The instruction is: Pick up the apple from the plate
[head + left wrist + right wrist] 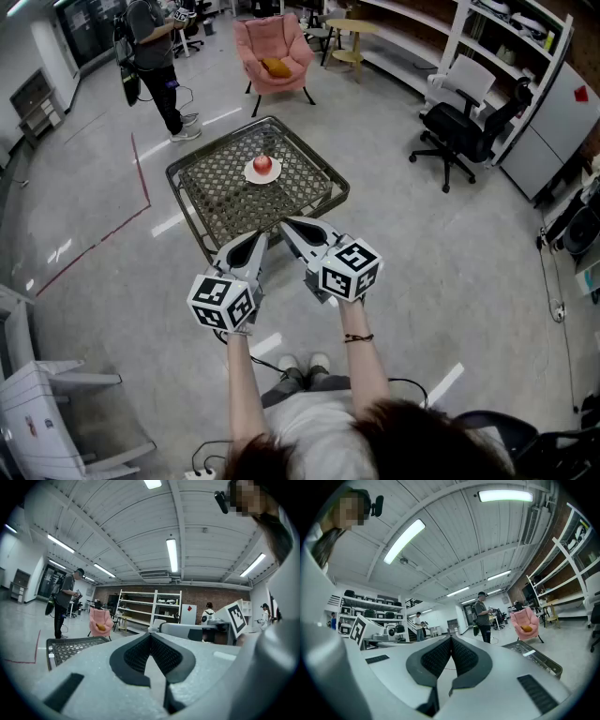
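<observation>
In the head view a red apple [262, 164] rests on a small white plate [251, 174] in the middle of a low wire-mesh table [211, 202]. Both grippers are held side by side at the table's near edge, well short of the apple. The left gripper [255, 237] has its jaws together with nothing between them, and the right gripper [286, 225] is the same. In the left gripper view the left gripper [150, 635] shows closed pads, with the table's corner [70, 648] at lower left. The right gripper view shows the right gripper [450, 639] closed too. Neither gripper view shows the apple.
A pink armchair [274, 52] with an orange cushion stands beyond the table. A person [155, 56] stands at the far left. A black office chair [464, 127] and shelving are at the right, a white rack [47, 412] at lower left. Red tape lines mark the floor.
</observation>
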Demonstrator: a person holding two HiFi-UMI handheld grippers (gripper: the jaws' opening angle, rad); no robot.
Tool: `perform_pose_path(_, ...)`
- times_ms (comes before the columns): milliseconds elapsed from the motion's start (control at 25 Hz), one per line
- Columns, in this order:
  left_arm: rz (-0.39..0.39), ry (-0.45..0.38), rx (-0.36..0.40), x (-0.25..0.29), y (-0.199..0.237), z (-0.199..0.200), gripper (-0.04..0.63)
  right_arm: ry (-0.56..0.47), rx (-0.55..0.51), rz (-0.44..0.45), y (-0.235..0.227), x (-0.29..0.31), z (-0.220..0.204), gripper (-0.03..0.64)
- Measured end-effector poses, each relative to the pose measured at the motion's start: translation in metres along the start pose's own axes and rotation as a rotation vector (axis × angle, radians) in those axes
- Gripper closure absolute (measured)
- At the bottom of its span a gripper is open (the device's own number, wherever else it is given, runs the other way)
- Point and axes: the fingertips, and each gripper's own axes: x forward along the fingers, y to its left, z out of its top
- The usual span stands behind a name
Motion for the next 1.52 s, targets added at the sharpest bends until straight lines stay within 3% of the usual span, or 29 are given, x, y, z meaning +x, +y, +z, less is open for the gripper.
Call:
perform_pose_path(600, -0.001, 0.008, 0.027, 0.011, -0.01, 0.003, 0.584, 0.004, -0.018, 0.022, -0.009, -0.01, 0.006, 0.607)
perform_pose_path(1040, 0.029, 0.001, 0.017, 0.019, -0.022, -0.005, 0.584, 0.063, -0.043, 0.031, -0.022, -0.022, -0.006, 0.607)
perform_pose_path(1520, 0.059, 0.028, 0.002, 0.032, -0.004, -0.013, 0.584, 0.061, -0.018, 0.032, -0.044, -0.011, -0.008, 0.607)
